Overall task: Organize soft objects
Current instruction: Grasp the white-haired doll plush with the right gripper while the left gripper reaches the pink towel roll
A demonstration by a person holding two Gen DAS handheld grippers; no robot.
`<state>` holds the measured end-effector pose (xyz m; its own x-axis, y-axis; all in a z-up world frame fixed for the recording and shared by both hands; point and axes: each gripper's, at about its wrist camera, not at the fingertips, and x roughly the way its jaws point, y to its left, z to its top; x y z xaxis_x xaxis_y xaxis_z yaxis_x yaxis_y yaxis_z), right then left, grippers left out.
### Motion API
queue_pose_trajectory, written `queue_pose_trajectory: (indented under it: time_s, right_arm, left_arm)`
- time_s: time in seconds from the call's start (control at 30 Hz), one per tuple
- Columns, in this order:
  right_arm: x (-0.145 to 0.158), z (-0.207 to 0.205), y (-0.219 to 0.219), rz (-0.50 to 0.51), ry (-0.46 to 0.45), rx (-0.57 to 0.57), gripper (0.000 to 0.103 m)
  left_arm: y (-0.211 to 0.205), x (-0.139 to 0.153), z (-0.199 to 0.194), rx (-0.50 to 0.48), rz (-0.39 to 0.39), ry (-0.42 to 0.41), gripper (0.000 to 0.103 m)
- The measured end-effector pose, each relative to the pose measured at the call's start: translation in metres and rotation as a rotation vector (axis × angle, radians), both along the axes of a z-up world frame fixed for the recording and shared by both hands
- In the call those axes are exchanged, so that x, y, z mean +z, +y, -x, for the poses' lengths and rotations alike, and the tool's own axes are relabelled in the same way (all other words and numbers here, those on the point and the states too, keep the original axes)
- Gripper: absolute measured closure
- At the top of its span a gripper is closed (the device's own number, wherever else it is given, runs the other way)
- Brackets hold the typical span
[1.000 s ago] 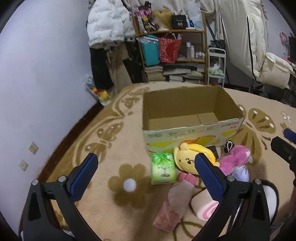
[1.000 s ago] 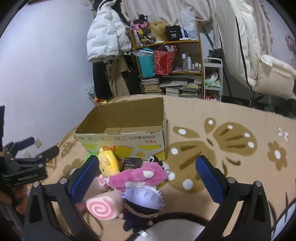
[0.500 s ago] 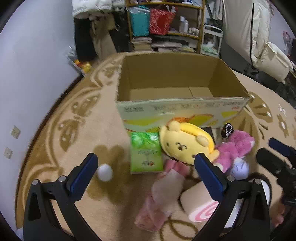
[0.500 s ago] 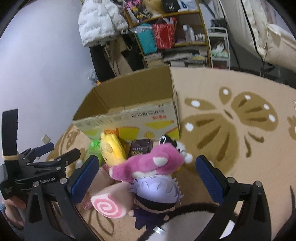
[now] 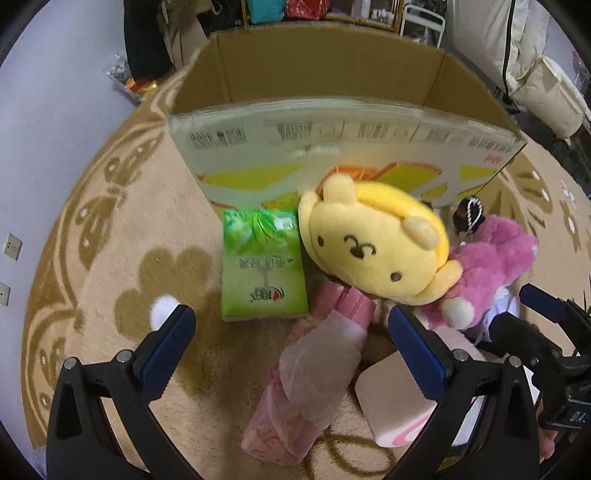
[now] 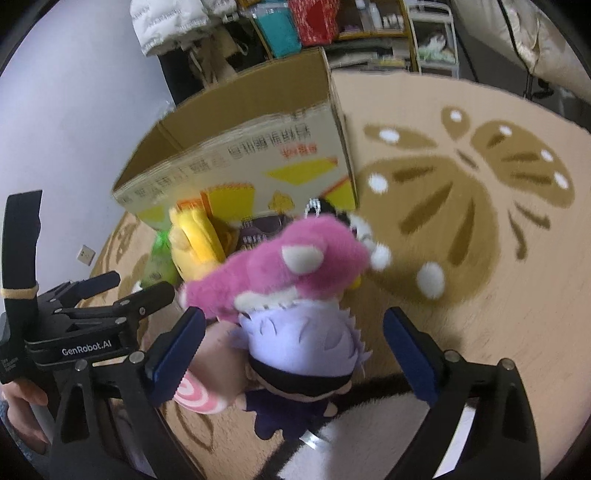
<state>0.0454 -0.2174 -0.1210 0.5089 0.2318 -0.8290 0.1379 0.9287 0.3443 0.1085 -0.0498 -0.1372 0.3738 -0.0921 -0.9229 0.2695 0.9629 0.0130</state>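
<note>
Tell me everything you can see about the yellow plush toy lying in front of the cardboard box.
The yellow plush toy is a soft, fuzzy bear-like head with small paler ears, dot eyes and a stitched nose. It lies tilted on the carpet right before the cardboard box, not inside it. A green packet sits alongside it, a pink plush presses against its other side, and it overlaps a pink wrapped bundle. Neither gripper touches it.

This is a room in a home. Beyond the tongs lies a beige carpet (image 6: pixel 461 258) with brown butterfly shapes, and further behind stand a shelf (image 6: pixel 373 22) full of bags and bottles, a hanging white jacket (image 6: pixel 173 18), and pale bedding (image 5: pixel 517 48).
</note>
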Motion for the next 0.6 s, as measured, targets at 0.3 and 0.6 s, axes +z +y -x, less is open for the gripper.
queue_pose_trajectory:
  time_s: [0.3,0.6]
  right_arm:
    - [-0.028,-0.009,-0.003,-0.015,0.095,-0.002,0.016]
    - [-0.036,-0.010,0.001,-0.025,0.082,0.030,0.033]
  left_arm:
    - [-0.002,-0.026,-0.004,-0.001,-0.010,0.084,0.000]
    - [0.000,-0.032,-0.006,0.033,0.032,0.129,0.000]
